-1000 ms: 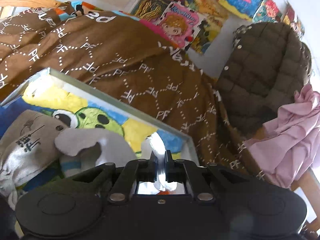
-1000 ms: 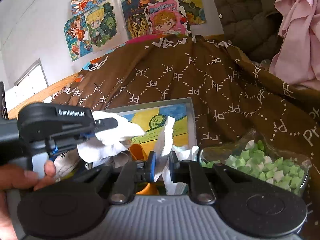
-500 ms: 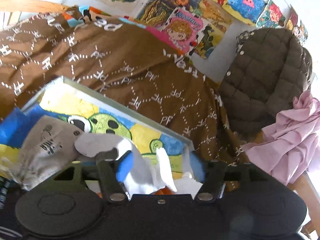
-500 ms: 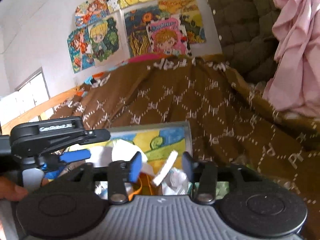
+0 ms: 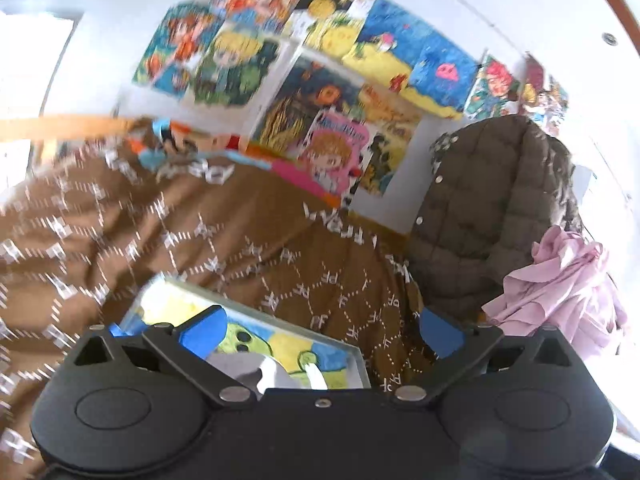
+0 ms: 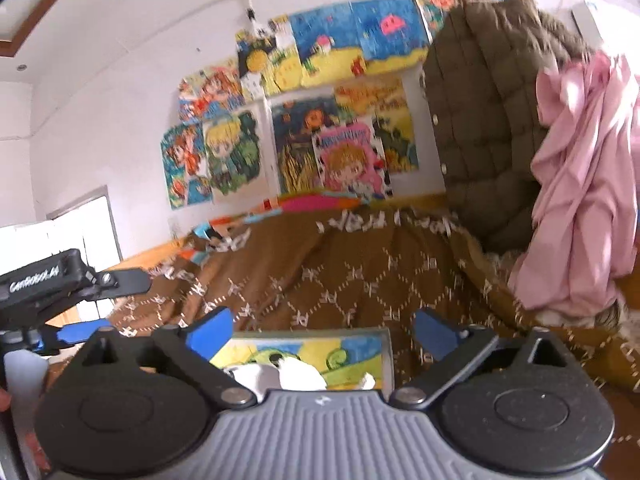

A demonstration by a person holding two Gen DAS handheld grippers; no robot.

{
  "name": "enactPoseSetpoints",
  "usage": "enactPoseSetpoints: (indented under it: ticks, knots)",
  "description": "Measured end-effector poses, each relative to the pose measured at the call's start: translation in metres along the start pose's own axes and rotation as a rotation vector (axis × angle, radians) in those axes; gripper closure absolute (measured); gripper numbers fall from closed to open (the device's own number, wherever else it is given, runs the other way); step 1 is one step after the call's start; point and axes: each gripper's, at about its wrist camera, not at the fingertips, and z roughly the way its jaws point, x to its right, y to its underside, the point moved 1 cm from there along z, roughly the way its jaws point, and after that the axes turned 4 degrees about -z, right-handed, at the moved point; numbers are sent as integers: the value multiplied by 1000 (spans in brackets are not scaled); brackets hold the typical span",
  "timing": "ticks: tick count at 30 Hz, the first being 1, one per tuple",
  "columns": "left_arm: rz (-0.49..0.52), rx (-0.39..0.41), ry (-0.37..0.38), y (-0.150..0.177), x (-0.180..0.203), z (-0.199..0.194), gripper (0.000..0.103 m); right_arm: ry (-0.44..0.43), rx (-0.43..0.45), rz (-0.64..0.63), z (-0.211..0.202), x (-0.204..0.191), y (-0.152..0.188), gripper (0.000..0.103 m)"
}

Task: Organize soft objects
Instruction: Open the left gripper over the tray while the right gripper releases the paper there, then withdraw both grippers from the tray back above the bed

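My left gripper (image 5: 320, 330) is open and empty, raised above a cartoon-printed tray (image 5: 356, 356) on the brown blanket. A grey-and-white sock (image 5: 256, 368) and a white cloth strip (image 5: 316, 378) lie in the tray below it. My right gripper (image 6: 320, 330) is open and empty too, above the same tray (image 6: 386, 354), where white socks (image 6: 296, 374) lie. The left gripper also shows at the left of the right wrist view (image 6: 80, 308).
A brown patterned blanket (image 6: 360, 272) covers the bed. A quilted brown jacket (image 5: 488, 216) and a pink garment (image 5: 560, 280) hang at the right. Colourful posters (image 6: 320, 120) cover the wall behind. A wooden bed rail (image 5: 60, 128) runs at the left.
Both grippers were shut on white cloth a second ago. They opened, dropped it into the tray and have lifted and tilted upward.
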Motion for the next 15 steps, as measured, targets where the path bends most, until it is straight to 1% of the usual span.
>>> enactPoseSetpoints:
  ticks: [4,7,11,15]
  knots:
    - [81,31,-6,-1,5,-42,1,-16,34,-34,-27,-18,-10,0]
    - [132,53,-19,2,5,-72,1,-27,35,-76,-43,-35,-13,0]
    - [143,39,-20,5,-4,-106,1,-30,45,-108,-63,-57,-12,0]
    - [172,53,-62,9,-13,-139,1,-52,52,-132,-81,-77,-9,0]
